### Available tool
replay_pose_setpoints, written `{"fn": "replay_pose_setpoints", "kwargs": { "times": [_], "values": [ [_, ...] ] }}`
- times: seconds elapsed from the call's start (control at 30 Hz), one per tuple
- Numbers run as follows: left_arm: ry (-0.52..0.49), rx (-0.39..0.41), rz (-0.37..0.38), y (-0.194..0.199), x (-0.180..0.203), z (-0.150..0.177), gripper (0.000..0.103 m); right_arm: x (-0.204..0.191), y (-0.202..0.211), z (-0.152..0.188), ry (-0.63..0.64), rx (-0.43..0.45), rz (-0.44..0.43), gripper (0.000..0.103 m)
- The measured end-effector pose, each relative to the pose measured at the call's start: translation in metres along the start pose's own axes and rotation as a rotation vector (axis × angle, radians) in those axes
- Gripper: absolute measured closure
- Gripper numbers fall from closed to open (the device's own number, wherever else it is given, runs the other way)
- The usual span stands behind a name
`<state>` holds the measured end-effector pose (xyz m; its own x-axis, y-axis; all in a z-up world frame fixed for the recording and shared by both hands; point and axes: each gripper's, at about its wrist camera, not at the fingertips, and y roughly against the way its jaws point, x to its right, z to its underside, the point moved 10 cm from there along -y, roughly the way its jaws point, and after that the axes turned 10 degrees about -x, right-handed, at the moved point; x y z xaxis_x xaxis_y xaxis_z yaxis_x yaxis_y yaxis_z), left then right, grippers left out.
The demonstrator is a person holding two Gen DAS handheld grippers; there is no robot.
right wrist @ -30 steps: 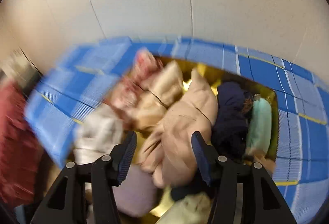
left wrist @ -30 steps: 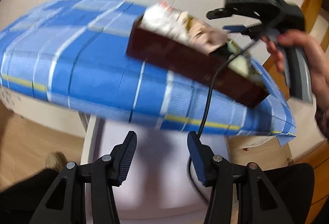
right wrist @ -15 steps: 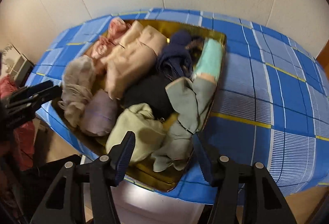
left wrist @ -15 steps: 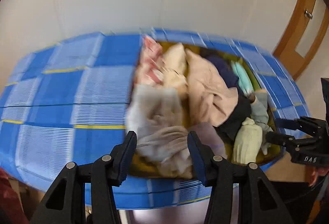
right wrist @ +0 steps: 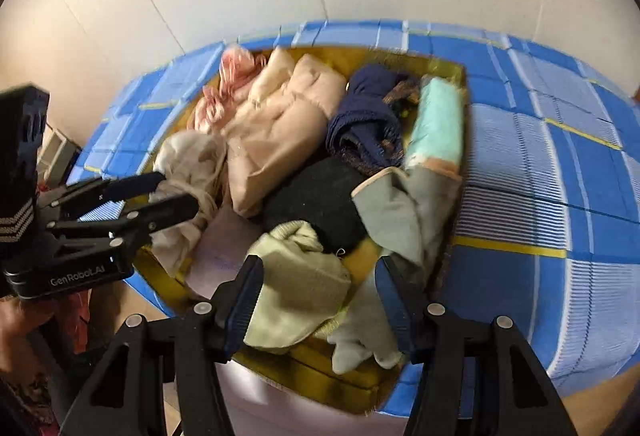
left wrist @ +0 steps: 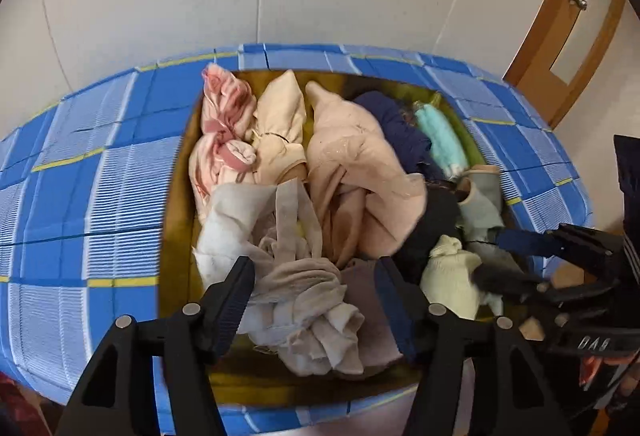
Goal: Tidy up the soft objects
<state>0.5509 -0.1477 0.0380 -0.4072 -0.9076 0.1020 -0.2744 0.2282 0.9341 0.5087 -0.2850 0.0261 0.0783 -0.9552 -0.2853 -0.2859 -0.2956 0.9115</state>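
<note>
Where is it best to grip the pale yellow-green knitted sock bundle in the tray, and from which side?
Grip the pale yellow-green knitted sock bundle across its bulging middle, from above. It lies on top at the near edge of the gold tray, between the open right gripper fingers.

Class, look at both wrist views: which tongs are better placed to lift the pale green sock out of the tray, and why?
Right. The right tongs hang open directly over the pale green sock, while the left tongs frame the beige stockings further left in the tray.
</note>
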Motion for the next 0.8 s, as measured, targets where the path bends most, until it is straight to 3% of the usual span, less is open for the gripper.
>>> {"fn": "replay_pose_setpoints", "kwargs": {
  "times": [0.03, 0.1, 0.17, 0.27, 0.37, 0.47, 0.6, 0.67, 0.8],
  "values": [
    [0.004, 0.026, -0.025, 0.008, -0.002, 0.002, 0.041, -0.001, 0.01, 0.004, 0.002, 0.036, -0.005, 0.042],
    [0.016, 0.098, -0.056, 0.034, -0.005, 0.014, 0.041, -0.005, 0.031, 0.012, 0.012, 0.118, -0.007, 0.027],
    [0.023, 0.154, -0.038, 0.053, -0.002, 0.029, 0.041, -0.011, 0.053, 0.026, 0.019, 0.203, -0.004, 0.015],
    [0.075, 0.253, 0.07, 0.085, 0.012, 0.071, 0.039, -0.02, 0.078, 0.054, 0.007, 0.286, -0.009, 0.0],
    [0.15, 0.292, 0.122, 0.101, 0.021, 0.117, 0.039, -0.033, 0.089, 0.086, 0.018, 0.315, -0.01, 0.0],
    [0.203, 0.29, 0.061, 0.104, 0.028, 0.15, 0.039, -0.041, 0.094, 0.122, 0.007, 0.326, 0.029, 0.0],
    [0.183, 0.294, -0.137, 0.112, 0.04, 0.197, 0.039, -0.052, 0.095, 0.166, -0.018, 0.349, 0.075, 0.0],
    [0.181, 0.31, -0.193, 0.118, 0.046, 0.214, 0.039, -0.057, 0.093, 0.185, -0.036, 0.349, 0.106, 0.0],
    [0.184, 0.325, -0.234, 0.131, 0.06, 0.235, 0.039, -0.067, 0.095, 0.215, -0.043, 0.346, 0.136, 0.0]
  ]
}}
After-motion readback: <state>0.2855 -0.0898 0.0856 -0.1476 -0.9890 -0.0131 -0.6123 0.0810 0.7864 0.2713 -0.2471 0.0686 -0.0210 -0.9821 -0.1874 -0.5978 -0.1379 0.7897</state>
